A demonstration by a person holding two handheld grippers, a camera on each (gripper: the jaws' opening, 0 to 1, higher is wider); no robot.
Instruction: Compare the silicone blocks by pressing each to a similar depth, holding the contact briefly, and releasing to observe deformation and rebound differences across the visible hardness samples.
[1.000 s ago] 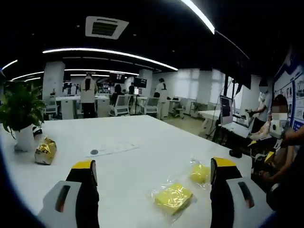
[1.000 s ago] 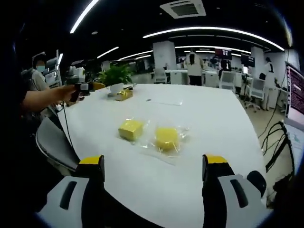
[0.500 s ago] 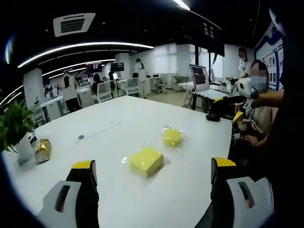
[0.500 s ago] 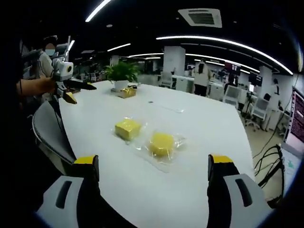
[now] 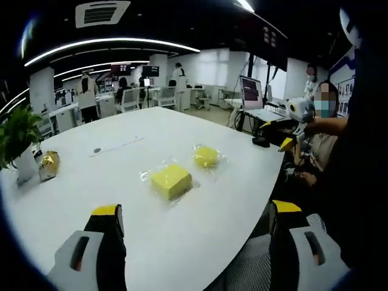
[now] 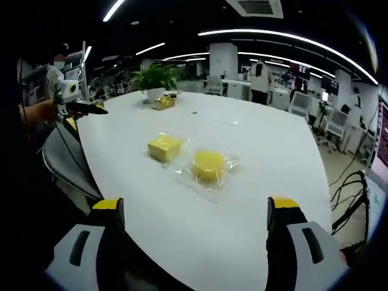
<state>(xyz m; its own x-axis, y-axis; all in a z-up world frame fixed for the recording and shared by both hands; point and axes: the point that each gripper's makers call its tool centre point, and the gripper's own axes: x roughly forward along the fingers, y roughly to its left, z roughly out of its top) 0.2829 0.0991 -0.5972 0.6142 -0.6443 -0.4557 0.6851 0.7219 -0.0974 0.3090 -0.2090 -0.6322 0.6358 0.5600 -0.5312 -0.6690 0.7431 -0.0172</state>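
Note:
Two yellow silicone blocks lie in clear plastic bags on a white table. In the left gripper view the square block is nearer and the round block lies beyond it to the right. My left gripper hovers open short of them, jaws wide apart with nothing between. In the right gripper view the square block sits left of the round block on the table. My right gripper is open too, held back near the table's edge, touching neither block.
A potted plant and a gold object stand at the table's far end, with a paper sheet nearby. A seated person holds out another hand-held gripper beside the table. Desks, chairs and people fill the background.
The left gripper view has swung round, so the blocks now sit centred between its jaws. The right gripper view shifted only slightly. Both grippers stay open; the blocks lie as before.

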